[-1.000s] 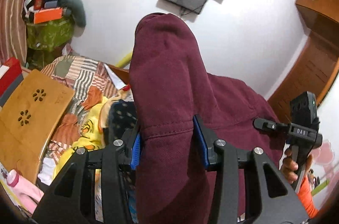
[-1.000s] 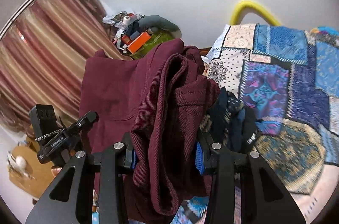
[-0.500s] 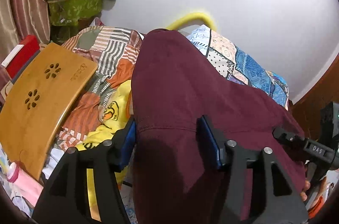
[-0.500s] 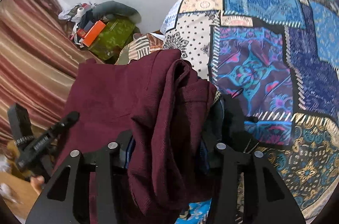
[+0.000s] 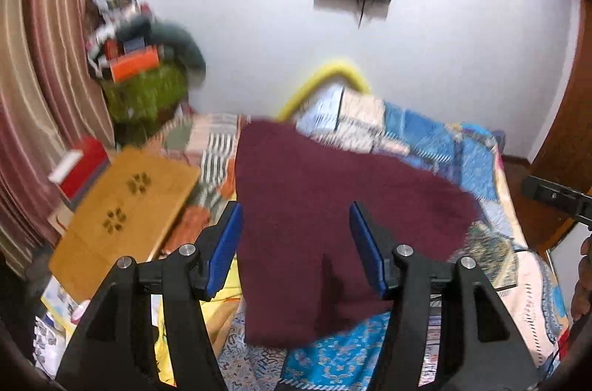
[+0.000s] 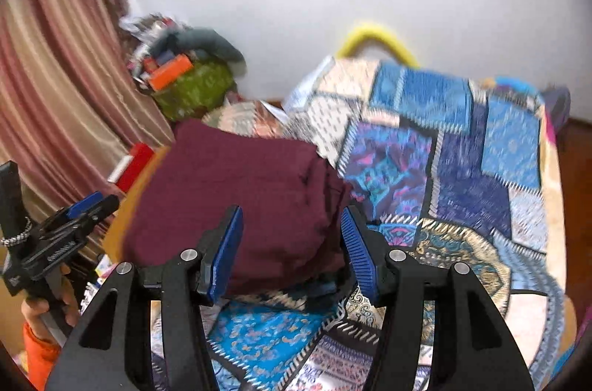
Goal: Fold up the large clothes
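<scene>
The maroon garment (image 5: 333, 224) lies in a folded bundle on the patchwork bedspread (image 6: 481, 169), toward the bed's left side, with one edge near the wooden lap tray (image 5: 122, 206). Seen from the right wrist, its long axis runs roughly across the view, left to right, and the thick, layered edge (image 6: 325, 191) sits on the right. It lies straight ahead of both tools.

The left gripper (image 5: 296, 243) has its blue-padded fingers (image 5: 225, 243) spread wide, the cloth showing between them but apparently beyond the pads. Motion blur makes it hard to say whether any cloth touches them. The right gripper (image 6: 292, 243) is likewise spread, its fingers framing the bundle's near right portion without pinching it.

The right gripper looks the nearer to the layered edge, and the left to the flatter left part. Any next fold or smoothing would likely start from those respective sides.
</scene>
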Available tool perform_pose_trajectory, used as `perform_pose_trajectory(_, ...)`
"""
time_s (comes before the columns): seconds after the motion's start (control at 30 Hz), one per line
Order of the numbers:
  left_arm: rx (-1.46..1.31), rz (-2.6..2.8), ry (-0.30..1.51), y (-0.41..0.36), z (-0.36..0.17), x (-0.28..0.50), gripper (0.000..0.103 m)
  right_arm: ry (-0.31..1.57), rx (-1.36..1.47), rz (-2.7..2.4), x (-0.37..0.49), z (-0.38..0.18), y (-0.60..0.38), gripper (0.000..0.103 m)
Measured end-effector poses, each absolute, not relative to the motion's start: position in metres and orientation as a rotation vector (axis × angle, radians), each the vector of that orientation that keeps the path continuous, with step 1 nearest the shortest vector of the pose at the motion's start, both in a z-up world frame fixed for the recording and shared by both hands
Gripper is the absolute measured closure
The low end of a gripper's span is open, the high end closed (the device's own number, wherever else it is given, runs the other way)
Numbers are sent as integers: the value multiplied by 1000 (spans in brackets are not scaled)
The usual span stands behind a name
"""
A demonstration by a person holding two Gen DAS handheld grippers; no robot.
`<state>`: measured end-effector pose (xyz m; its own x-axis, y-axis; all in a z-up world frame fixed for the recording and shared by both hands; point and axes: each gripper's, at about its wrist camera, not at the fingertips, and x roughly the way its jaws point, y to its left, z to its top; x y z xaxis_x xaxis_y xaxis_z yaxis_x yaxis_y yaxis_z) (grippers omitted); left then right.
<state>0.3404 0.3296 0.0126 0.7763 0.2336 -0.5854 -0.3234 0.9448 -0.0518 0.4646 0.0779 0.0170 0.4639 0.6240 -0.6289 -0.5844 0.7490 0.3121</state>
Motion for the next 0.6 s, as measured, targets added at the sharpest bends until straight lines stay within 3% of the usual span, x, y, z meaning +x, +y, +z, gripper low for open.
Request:
perform_pose_trajectory(0.27, -37, 263, 322, 238, 91, 220, 45, 465, 19, 812, 351, 94, 29, 51)
perform_pose_trajectory(0.6, -23, 241, 79, 158, 103, 85, 45, 225, 94, 837, 229, 116, -35, 51)
